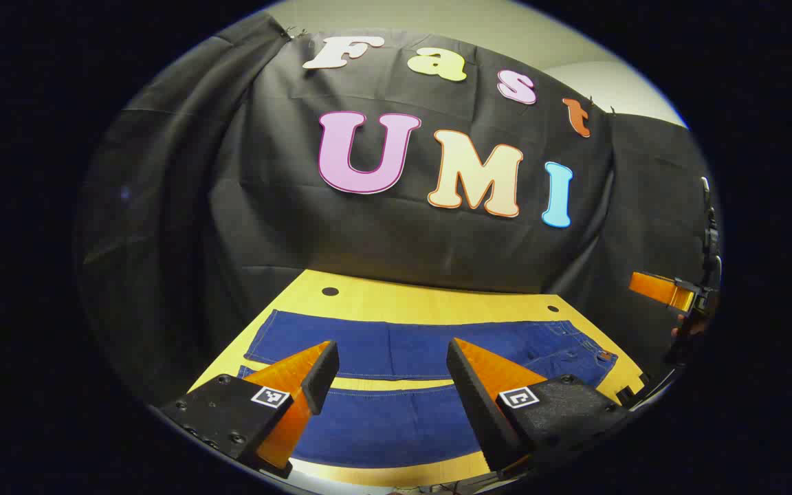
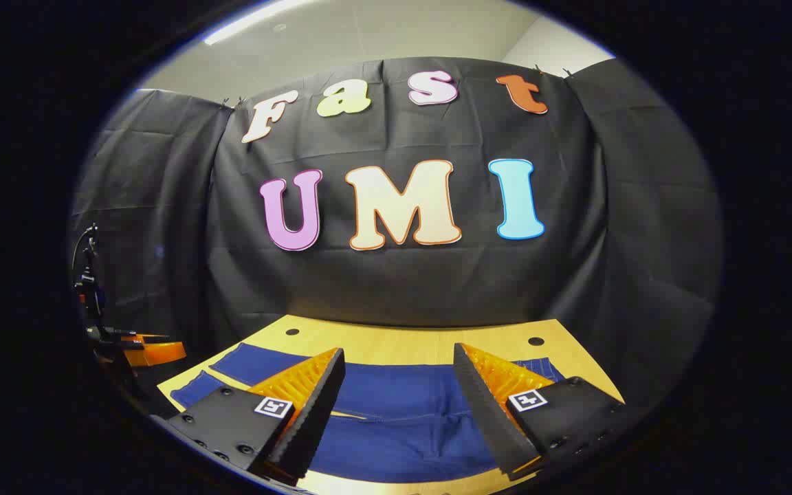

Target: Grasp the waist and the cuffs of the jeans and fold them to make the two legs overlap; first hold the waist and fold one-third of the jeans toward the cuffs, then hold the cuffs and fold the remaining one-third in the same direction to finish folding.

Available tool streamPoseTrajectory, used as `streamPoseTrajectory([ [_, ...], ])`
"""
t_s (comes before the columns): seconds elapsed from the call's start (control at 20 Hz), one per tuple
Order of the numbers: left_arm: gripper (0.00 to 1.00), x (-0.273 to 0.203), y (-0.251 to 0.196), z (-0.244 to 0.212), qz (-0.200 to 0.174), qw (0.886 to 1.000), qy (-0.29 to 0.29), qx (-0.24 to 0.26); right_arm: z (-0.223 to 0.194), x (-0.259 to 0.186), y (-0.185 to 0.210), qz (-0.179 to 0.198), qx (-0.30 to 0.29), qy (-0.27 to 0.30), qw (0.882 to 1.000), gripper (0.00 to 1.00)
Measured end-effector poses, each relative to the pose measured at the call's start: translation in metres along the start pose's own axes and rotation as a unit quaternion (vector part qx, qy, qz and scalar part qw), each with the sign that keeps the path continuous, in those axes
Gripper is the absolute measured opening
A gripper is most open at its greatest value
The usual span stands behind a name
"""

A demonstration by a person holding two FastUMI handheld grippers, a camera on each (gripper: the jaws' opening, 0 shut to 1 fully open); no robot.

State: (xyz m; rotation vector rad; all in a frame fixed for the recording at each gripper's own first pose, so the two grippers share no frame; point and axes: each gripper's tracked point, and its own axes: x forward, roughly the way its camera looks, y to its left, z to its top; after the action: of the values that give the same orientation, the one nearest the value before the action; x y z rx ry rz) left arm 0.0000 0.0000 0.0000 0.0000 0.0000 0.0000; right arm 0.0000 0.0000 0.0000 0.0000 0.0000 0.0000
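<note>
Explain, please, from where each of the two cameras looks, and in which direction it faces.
Left gripper view: rides on the left gripper, above the table's near edge, facing the booth wall; its own open fingers frame the jeans; the other gripper shows far right.
Right gripper view: rides on the right gripper, facing the same wall; its open fingers frame the jeans; the other gripper shows far left.
Shared: jeans lying flat, yellow table, wall.

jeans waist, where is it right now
In the left gripper view the jeans lie flat on the yellow table, and the waist is at the right end, near the table's right edge.
</note>
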Motion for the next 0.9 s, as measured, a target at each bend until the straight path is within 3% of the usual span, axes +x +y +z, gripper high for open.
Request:
streamPoseTrajectory([
  [0.65,0.94,-0.007,-0.006,-0.022,0.003,1.0,0.024,0.005,-0.02,-0.007,0.012,0.025,-0.017,0.031,0.999,0.98],
  [0.9,0.93,-0.008,0.013,-0.042,0.019,0.999,0.045,0.002,-0.029,-0.01,0.014,0.028,-0.008,0.044,0.999,0.98],
])
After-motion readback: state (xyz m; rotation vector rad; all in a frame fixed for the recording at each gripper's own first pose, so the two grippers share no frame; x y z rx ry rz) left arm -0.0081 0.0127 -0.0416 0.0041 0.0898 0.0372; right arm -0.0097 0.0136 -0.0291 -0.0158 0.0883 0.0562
